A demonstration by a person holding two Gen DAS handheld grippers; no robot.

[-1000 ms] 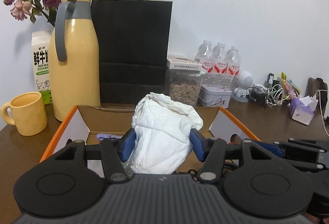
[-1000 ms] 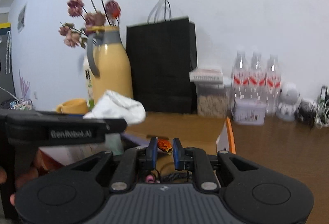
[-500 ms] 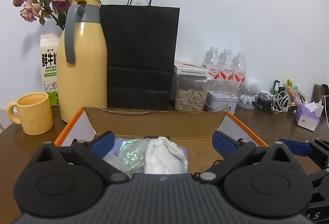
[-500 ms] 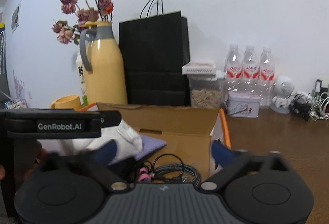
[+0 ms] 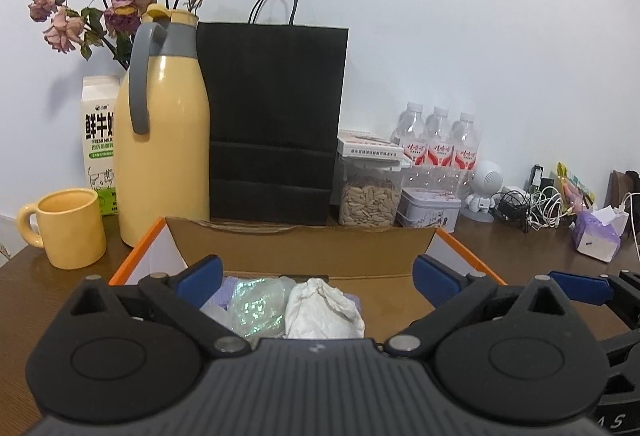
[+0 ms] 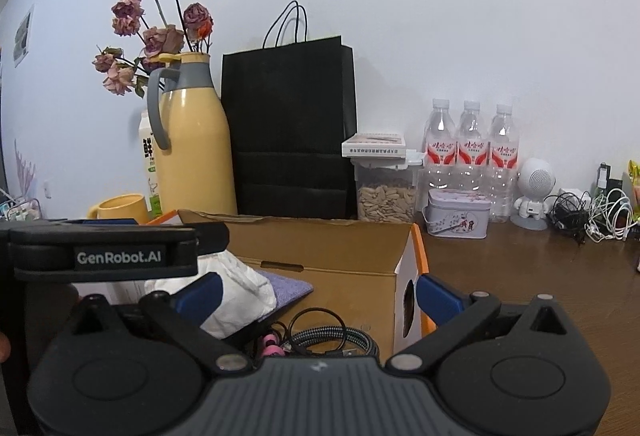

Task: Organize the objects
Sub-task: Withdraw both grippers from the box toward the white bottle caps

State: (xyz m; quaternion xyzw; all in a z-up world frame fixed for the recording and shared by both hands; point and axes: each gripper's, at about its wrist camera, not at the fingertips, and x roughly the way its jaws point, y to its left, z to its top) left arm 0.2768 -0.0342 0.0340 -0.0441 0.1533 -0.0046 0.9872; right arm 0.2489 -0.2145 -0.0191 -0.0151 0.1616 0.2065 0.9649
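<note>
Left gripper [image 5: 316,272]: jaws spread wide, nothing gripped. Crumpled white bag [image 5: 324,310] lies below and between the blue pads, inside the cardboard box [image 5: 300,248], not touching either pad. Just left of it a shiny translucent wrapper [image 5: 258,306], both on a purple cloth [image 5: 228,286].

Right gripper [image 6: 316,296]: jaws also fully apart, holding nothing. Left pad sits in front of the white bag in this view, contact unclear; right pad is outside the box, just beside its end wall with the oval cutout. Below the jaws in the box: coiled black cables [image 6: 332,336] and a small pink item [image 6: 272,341], too small to identify.

Left gripper's body shows at left edge of the right wrist view, over the box.

Behind the box on the brown table [image 6: 520,276]: yellow jug [image 5: 162,140], black paper bag [image 5: 274,124], yellow mug [image 5: 70,228], seed jar [image 5: 370,196], tin [image 5: 430,212], three water bottles [image 5: 440,144].
</note>
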